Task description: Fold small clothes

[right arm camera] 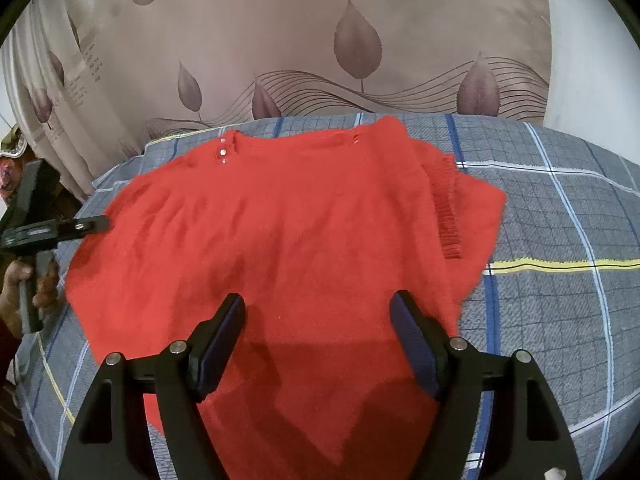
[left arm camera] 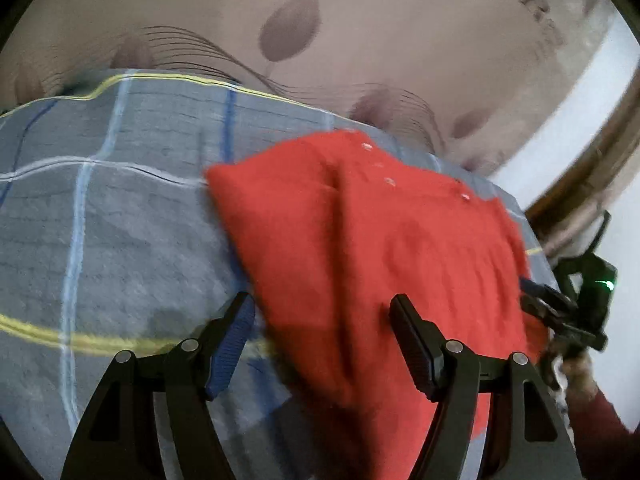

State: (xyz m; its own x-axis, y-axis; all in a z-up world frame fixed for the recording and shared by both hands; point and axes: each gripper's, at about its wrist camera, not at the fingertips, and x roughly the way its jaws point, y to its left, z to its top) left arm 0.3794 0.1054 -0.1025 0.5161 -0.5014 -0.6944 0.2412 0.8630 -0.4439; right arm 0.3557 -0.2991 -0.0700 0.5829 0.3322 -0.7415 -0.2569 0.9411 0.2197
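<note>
A red knitted sweater (right arm camera: 280, 220) lies spread on a grey-blue checked blanket (right arm camera: 560, 208). Small shiny buttons (right arm camera: 222, 153) sit near its neckline, and a ribbed cuff (right arm camera: 450, 220) lies folded in along its right side. My right gripper (right arm camera: 318, 314) hovers over the sweater's near part, open, with nothing between its pads. In the left wrist view the sweater (left arm camera: 360, 232) is blurred. My left gripper (left arm camera: 324, 316) stands open over its near left edge, one finger above the blanket (left arm camera: 120, 220). The right gripper (left arm camera: 536, 292) shows at the sweater's right edge.
A beige curtain with a leaf print (right arm camera: 356, 48) hangs right behind the blanket. A hand (right arm camera: 24, 280) holds the left gripper (right arm camera: 100, 222) at the sweater's left edge. A white wall and a brown wooden frame (left arm camera: 592, 152) stand at the right.
</note>
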